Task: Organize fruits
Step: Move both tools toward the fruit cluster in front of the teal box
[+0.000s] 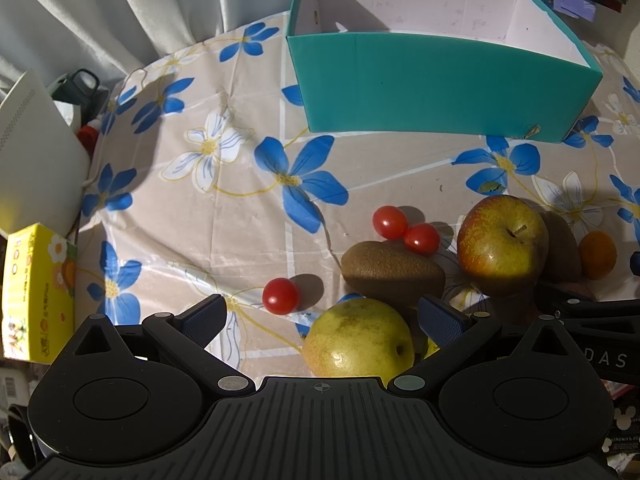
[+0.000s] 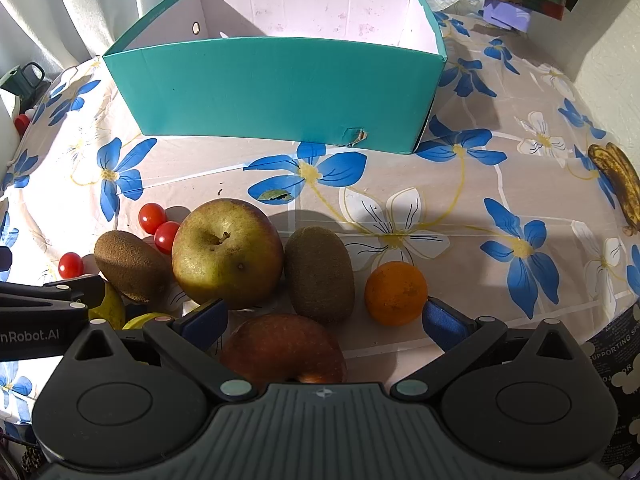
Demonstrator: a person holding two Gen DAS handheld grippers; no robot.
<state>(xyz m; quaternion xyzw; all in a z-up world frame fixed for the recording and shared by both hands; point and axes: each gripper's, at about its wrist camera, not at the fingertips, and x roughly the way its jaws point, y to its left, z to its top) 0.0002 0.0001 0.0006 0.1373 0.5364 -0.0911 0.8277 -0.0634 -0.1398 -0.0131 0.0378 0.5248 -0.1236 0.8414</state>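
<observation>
Flowered tablecloth (image 1: 224,208) covered the table, a teal box (image 1: 440,92) standing at its far side. From the left wrist, the left gripper (image 1: 320,320) hovered low with jaws spread wide around a yellow pear (image 1: 358,338), stem end facing right. From the right wrist, the right gripper (image 2: 324,320) gaped wide above a red apple (image 2: 282,348), holding nothing; a kiwi (image 2: 320,274) lay just beyond, its long axis pointing toward the box (image 2: 280,88).

The dark red apple (image 2: 284,350) is partly hidden behind the gripper body, and the browned banana (image 2: 618,184) at the flowered tablecloth's right edge is cut off.
</observation>
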